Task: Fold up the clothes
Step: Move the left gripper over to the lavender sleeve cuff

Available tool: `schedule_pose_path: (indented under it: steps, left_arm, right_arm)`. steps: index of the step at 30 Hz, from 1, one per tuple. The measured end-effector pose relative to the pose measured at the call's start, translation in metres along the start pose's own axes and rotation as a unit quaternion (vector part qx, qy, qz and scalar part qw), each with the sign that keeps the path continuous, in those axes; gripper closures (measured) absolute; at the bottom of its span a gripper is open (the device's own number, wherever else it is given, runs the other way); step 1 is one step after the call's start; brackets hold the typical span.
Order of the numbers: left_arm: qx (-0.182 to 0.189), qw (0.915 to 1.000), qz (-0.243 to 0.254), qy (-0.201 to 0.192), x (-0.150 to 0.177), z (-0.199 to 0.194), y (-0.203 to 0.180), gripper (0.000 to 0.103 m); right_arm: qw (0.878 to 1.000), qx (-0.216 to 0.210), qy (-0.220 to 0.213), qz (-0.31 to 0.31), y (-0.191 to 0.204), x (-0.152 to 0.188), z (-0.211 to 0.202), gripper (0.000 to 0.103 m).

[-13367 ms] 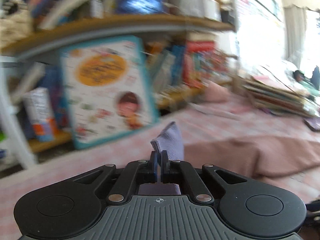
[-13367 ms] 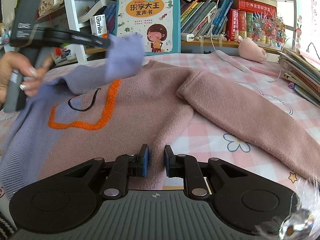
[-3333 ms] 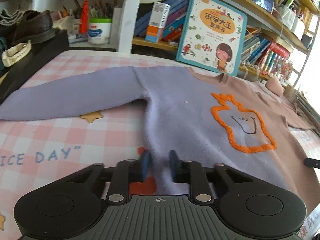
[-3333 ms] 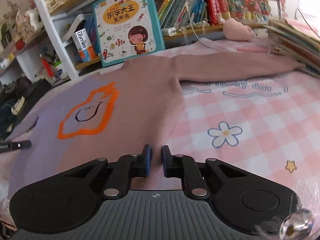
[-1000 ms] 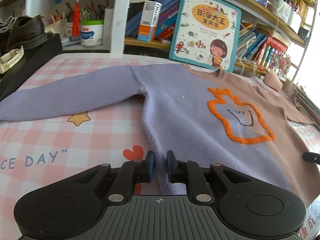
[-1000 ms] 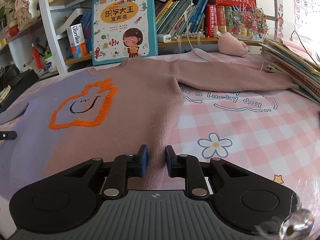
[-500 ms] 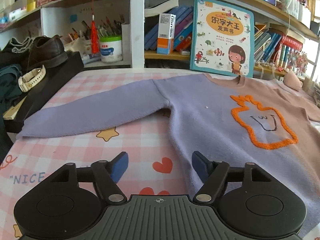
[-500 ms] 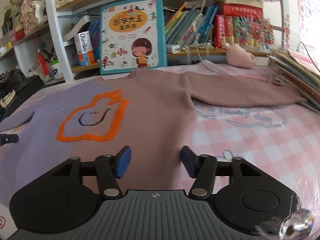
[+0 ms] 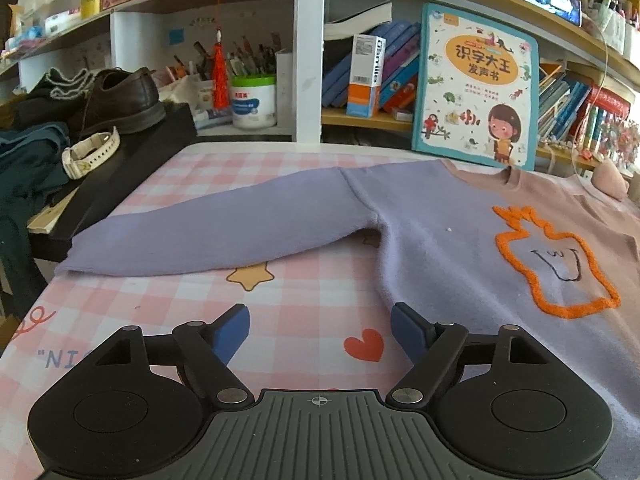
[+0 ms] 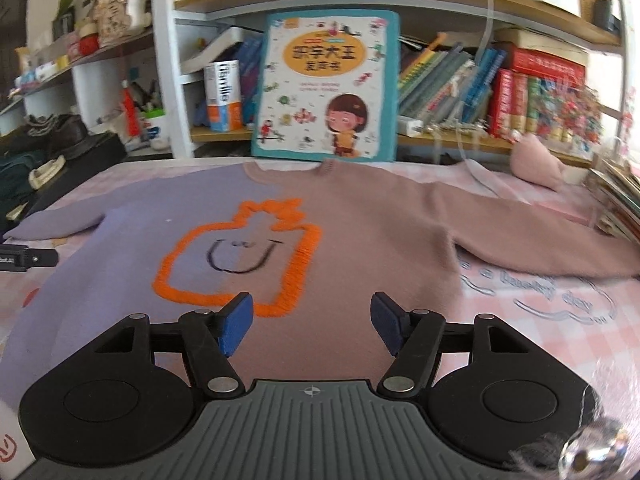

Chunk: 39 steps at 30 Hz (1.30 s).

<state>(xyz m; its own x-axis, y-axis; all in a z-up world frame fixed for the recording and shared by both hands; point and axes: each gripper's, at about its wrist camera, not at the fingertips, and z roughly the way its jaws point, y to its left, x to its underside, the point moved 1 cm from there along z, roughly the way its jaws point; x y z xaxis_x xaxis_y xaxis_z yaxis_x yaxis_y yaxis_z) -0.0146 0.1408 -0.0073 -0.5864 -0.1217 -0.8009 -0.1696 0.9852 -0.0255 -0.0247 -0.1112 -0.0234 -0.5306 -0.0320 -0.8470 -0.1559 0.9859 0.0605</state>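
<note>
1. Sweater (image 9: 432, 240): two-tone knit, lilac on one half and dusty pink on the other, lying front-up and spread flat on the desk (image 9: 304, 312), which has a pink checked cover. The neckline points toward the picture book (image 9: 476, 84) propped against the bookshelf (image 9: 308, 52).
2. Lilac sleeve (image 9: 216, 232): stretched out sideways toward the desk edge. Pink sleeve (image 10: 520, 232): stretched out the opposite way.
3. Left gripper (image 9: 320, 332): jaws opening and wide apart, nothing between them; it hovers over the bare cover just beside the sweater's lilac side edge.
4. Right gripper (image 10: 312, 320): jaws opening, nothing held; it hovers above the lower body of the sweater, near the orange embroidered outline (image 10: 240, 256).
5. Step in hand, as judged: the garment is laid out and released, and no fold is made yet.
6. Next move, as judged: take a sleeve near its cuff and carry it across the body, keeping the knit flat; a pinch through one layer only would avoid dragging the whole sweater.
</note>
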Motion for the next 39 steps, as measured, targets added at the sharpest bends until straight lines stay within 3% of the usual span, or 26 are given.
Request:
schedule_pose_path:
  steps: [18,29,39]
  left_arm:
    - [-0.042,0.9988,0.001,-0.024,-0.002,-0.003,0.012,0.02]
    - [-0.09,0.9953,-0.004,-0.035,-0.004,0.0,0.024,0.017]
    - [-0.11,0.9922,-0.055,-0.022,-0.003,0.007,0.054,0.017]
  right_arm:
    - [0.992,-0.091,-0.033,-0.079,0.061,-0.011,0.033,0.033]
    - [0.988,-0.113,-0.037,-0.099,0.067,-0.01,0.049,0.032]
    - [0.987,-0.117,-0.034,-0.108,0.069,-0.005,0.05,0.027]
